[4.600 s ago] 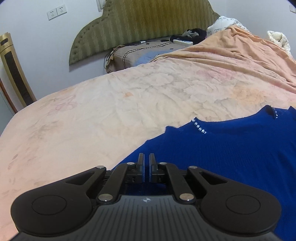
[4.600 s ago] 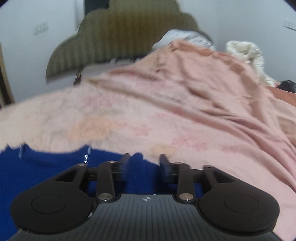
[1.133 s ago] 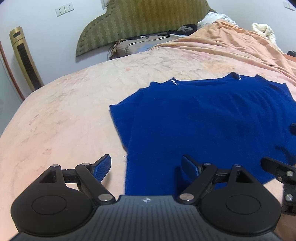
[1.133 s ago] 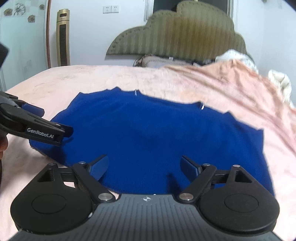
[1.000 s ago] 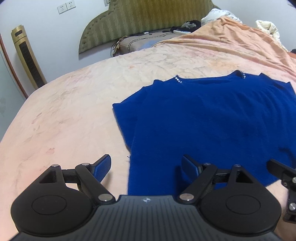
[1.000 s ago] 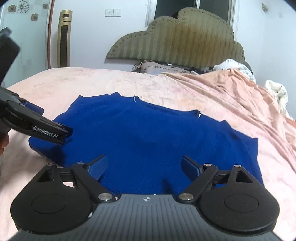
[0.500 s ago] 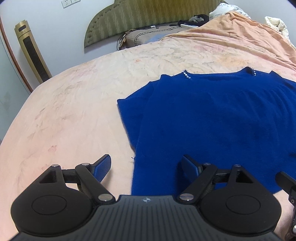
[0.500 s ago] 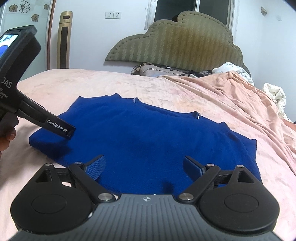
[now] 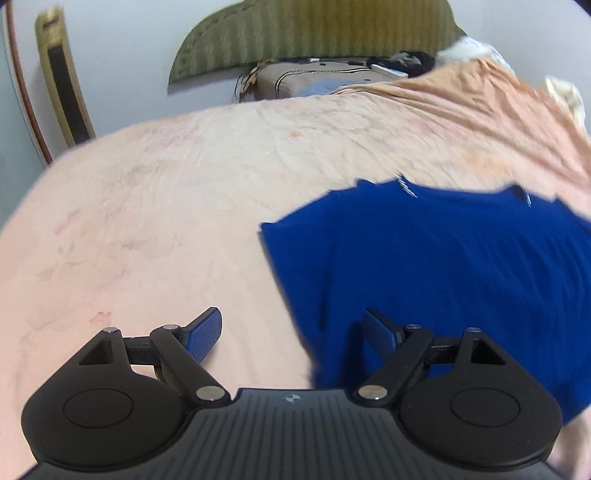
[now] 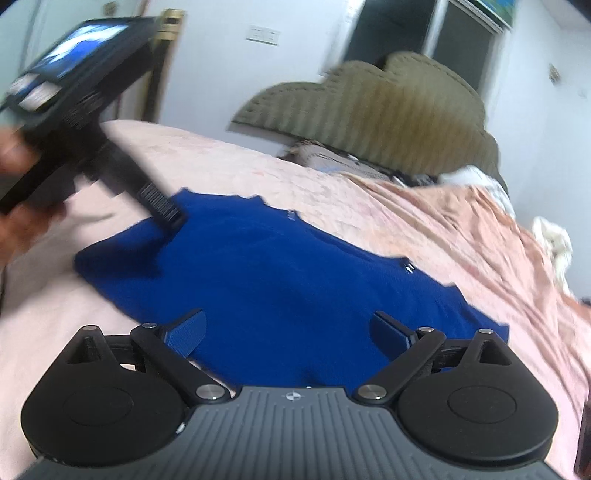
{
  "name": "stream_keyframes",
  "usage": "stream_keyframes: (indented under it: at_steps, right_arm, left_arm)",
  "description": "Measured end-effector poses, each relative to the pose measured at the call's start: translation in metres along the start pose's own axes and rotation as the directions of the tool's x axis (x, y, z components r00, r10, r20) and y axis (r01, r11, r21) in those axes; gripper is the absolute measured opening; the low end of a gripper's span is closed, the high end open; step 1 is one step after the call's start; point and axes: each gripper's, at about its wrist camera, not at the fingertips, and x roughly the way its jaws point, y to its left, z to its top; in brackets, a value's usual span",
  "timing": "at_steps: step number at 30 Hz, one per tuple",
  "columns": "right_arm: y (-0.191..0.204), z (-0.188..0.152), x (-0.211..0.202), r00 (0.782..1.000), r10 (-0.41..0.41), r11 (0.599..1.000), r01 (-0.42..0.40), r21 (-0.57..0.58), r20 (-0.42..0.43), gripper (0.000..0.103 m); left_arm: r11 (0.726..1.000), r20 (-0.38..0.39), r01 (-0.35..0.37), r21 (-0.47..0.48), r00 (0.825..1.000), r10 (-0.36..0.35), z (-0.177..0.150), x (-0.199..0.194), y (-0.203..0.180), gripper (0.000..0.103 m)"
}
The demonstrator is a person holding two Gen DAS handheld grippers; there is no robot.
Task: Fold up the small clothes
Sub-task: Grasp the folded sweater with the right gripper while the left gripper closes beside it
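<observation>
Both claws up close: left claw [image 9: 293, 334] spread wide with nothing in it, hovering over the near left edge of the blue sweater [image 9: 443, 266]; right claw [image 10: 288, 334] opening wider, empty too, above the hem. Sweater lay flat on the pink bed [image 9: 147, 206]. Further back, rumpled orange blanket [image 9: 480, 107], then green headboard [image 9: 314, 33].

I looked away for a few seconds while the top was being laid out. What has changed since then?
Both grippers have let go of the blue top: the left gripper was shut on it and now stands open over its left edge; the right gripper is opening above its hem. Both have pulled back. The top stays flat on the bed.
</observation>
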Motion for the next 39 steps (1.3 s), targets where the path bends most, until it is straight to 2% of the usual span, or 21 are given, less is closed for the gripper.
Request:
stream_keyframes:
  at_steps: [5,7,9,13,18,20,22,23,25,26,27,28,29,30,31,35,39]
  right_arm:
    - [0.042,0.000,-0.001,0.999,0.051,0.988,-0.050,-0.147,0.004,0.096]
    - [0.060,-0.001,0.003,0.998,0.061,0.975,-0.058,-0.212,0.007,0.095]
    - [0.081,-0.004,0.010,0.999,0.032,0.953,-0.026,-0.301,0.015,0.095]
    - [0.111,0.000,0.025,0.996,-0.024,0.899,0.061,-0.434,0.090,0.095]
    - [0.116,0.021,0.056,0.996,-0.015,0.903,0.053,-0.427,0.091,0.092]
    - [0.117,0.028,0.066,0.996,-0.012,0.900,0.050,-0.432,0.090,0.087]
    - [0.116,0.033,0.076,0.997,-0.001,0.902,0.035,-0.431,0.078,0.077]
    - [0.119,0.033,0.078,0.997,0.000,0.900,0.033,-0.436,0.077,0.072]
    - [0.120,0.033,0.084,0.998,0.026,0.900,0.005,-0.437,0.065,0.051]
    - [0.120,0.034,0.087,0.997,0.037,0.900,-0.006,-0.436,0.063,0.047]
    - [0.123,0.034,0.088,0.997,0.051,0.899,-0.021,-0.437,0.057,0.034]
    - [0.124,0.034,0.088,0.996,0.073,0.899,-0.044,-0.435,0.048,0.022]
    - [0.124,0.033,0.088,0.995,0.086,0.900,-0.059,-0.433,0.043,0.020]
    - [0.124,0.033,0.088,0.995,0.092,0.899,-0.065,-0.433,0.042,0.019]
    - [0.124,0.033,0.087,0.994,0.099,0.900,-0.072,-0.429,0.040,0.011]
    - [0.113,0.037,0.083,0.989,0.143,0.923,-0.120,-0.365,0.037,0.006]
    - [0.098,0.040,0.061,0.984,0.149,0.953,-0.115,-0.281,0.101,0.005]
  left_arm:
    - [0.983,-0.035,0.144,-0.114,0.988,-0.149,0.020,0.026,0.041,0.084]
    - [0.961,-0.077,0.219,-0.166,0.969,-0.234,0.027,0.044,0.050,0.084]
    - [0.930,-0.109,0.295,-0.217,0.940,-0.324,0.031,0.062,0.054,0.087]
    - [0.905,-0.076,0.363,-0.220,0.919,-0.387,0.042,0.077,0.049,0.098]
    - [0.857,-0.030,0.450,-0.250,0.882,-0.471,0.058,0.099,0.037,0.101]
    - [0.845,-0.018,0.464,-0.267,0.874,-0.486,0.066,0.108,0.034,0.101]
    - [0.834,-0.016,0.483,-0.266,0.863,-0.505,0.074,0.116,0.030,0.100]
    - [0.835,-0.014,0.485,-0.262,0.863,-0.505,0.077,0.119,0.027,0.098]
    - [0.860,-0.017,0.455,-0.232,0.882,-0.471,0.082,0.121,0.019,0.077]
    - [0.878,-0.029,0.428,-0.212,0.896,-0.444,0.084,0.122,0.015,0.046]
    - [0.897,-0.043,0.397,-0.194,0.910,-0.413,0.086,0.124,0.010,0.030]
    - [0.898,-0.058,0.397,-0.190,0.909,-0.414,0.087,0.127,0.008,0.023]
    - [0.891,-0.070,0.405,-0.203,0.902,-0.426,0.087,0.130,0.008,0.012]
    - [0.891,-0.072,0.399,-0.218,0.903,-0.423,0.087,0.131,0.008,0.011]
    - [0.895,-0.068,0.388,-0.220,0.909,-0.411,0.087,0.129,0.008,0.010]
    - [0.939,-0.055,0.304,-0.161,0.947,-0.316,0.088,0.109,-0.009,0.009]
    - [0.970,-0.024,0.225,-0.094,0.973,-0.228,0.097,0.079,-0.031,0.009]
